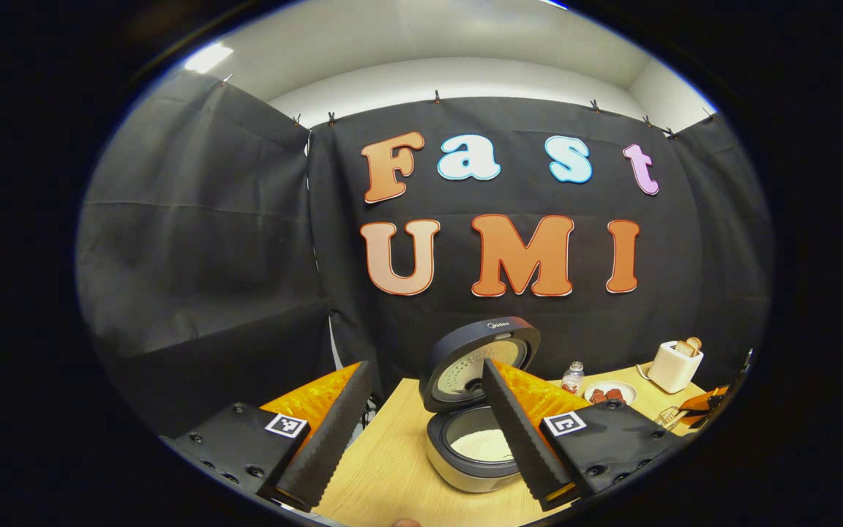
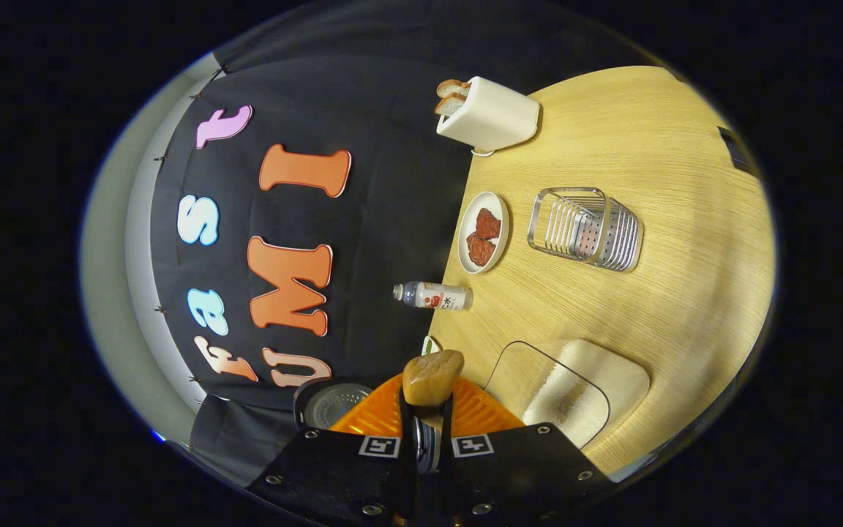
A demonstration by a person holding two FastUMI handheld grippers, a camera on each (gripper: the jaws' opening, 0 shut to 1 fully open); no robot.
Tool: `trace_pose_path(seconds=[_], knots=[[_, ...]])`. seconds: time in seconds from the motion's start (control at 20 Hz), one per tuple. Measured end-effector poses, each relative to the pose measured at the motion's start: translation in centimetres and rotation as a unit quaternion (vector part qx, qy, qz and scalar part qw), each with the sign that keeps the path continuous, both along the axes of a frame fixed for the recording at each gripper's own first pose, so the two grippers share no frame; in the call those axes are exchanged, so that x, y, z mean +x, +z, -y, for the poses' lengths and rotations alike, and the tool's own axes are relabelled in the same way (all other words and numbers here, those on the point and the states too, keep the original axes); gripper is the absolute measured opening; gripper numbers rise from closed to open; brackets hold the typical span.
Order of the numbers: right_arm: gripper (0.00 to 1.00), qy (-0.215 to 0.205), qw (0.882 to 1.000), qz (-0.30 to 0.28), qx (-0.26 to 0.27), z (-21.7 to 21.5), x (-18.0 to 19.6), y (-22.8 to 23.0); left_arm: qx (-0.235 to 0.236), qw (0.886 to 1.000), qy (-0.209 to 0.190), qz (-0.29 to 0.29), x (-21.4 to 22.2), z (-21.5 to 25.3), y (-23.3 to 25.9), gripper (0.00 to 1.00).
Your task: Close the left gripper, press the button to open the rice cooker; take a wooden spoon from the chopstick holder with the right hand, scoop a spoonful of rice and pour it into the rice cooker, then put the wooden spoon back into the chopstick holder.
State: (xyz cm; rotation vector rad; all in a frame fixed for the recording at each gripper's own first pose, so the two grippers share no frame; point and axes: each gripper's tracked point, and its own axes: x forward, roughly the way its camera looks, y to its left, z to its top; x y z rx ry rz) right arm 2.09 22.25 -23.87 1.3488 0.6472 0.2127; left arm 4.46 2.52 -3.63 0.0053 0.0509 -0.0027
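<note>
Now the right gripper (image 2: 427, 428) holds the wooden spoon (image 2: 432, 377) with fingers pressed together, the left gripper (image 1: 421, 432) stands wide open and empty before the open rice cooker (image 1: 476, 399), and because the spoon is far from the chopstick holder (image 2: 586, 228), a tilted return may knock the holder over.

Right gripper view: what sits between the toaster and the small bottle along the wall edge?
In the right gripper view, a white plate with reddish pieces lies between the toaster and the bottle.
</note>
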Motion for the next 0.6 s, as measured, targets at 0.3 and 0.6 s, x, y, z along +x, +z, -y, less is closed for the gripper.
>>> trace_pose_path(seconds=[0.3, 0.6], knots=[[0.11, 0.004, 1.000, 0.015, 0.020, -1.4, 1.8, 4.2, -0.012, 1.000, -0.003, 0.008, -0.1, -0.1, 0.3, 1.00], [0.11, 0.018, 0.999, 0.022, 0.043, -4.7, 3.7, 7.8, -0.010, 1.000, -0.010, 0.002, -0.6, 0.0, -0.3, 1.00]])
